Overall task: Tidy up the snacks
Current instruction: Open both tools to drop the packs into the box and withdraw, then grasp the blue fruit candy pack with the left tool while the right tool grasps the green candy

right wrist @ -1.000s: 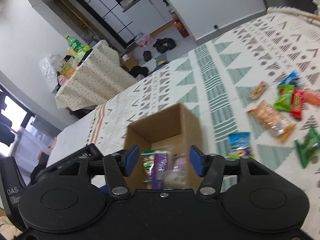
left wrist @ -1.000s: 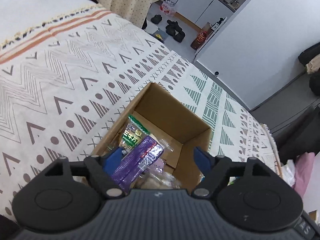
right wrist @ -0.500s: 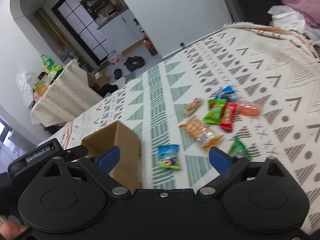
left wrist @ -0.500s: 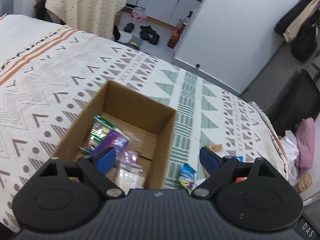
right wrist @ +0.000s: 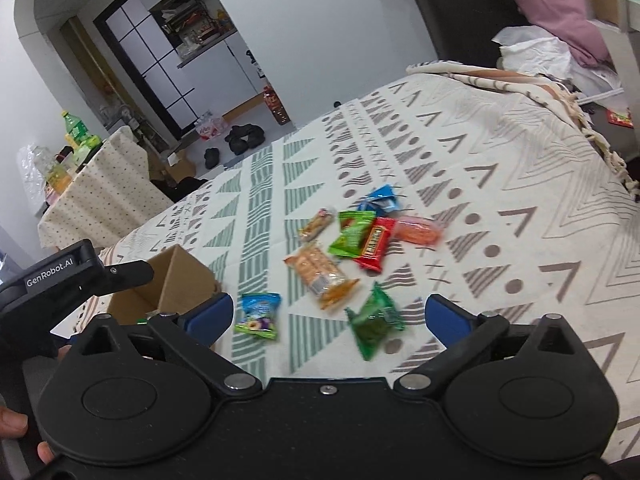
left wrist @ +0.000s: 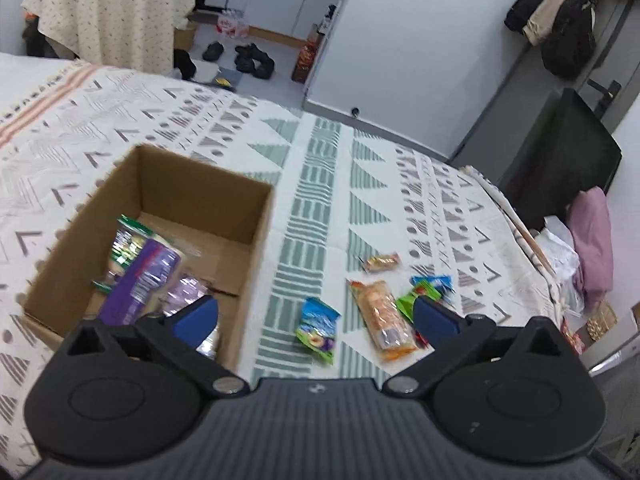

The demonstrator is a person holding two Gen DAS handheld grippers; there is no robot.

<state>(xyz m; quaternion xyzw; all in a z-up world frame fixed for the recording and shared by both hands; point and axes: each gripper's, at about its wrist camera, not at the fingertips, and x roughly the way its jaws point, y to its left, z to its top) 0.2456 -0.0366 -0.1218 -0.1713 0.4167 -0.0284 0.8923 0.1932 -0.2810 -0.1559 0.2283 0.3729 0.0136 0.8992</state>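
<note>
An open cardboard box [left wrist: 256,240] sits on the patterned bed cover and holds several snack packs, a purple one [left wrist: 144,280] on top; its corner shows in the right wrist view [right wrist: 176,284]. Loose snacks lie to its right: a blue-green pack [left wrist: 318,330] [right wrist: 258,316], an orange cracker pack [left wrist: 386,316] [right wrist: 320,272], a dark green pack [right wrist: 376,324], a light green pack [right wrist: 352,232], a red bar [right wrist: 374,244]. My left gripper [left wrist: 316,318] is open and empty above the blue-green pack. My right gripper [right wrist: 326,316] is open and empty above the snacks.
The bed cover [right wrist: 500,200] stretches wide to the right. A small orange pack [left wrist: 382,262], a blue pack [right wrist: 380,200] and a pink-orange pack [right wrist: 418,230] lie further back. The left gripper's body [right wrist: 60,276] shows at left. The floor holds shoes [left wrist: 248,58].
Both grippers have swung right, away from the box toward the loose snacks. The right gripper's jaws have opened wider. The box contents have not moved.
</note>
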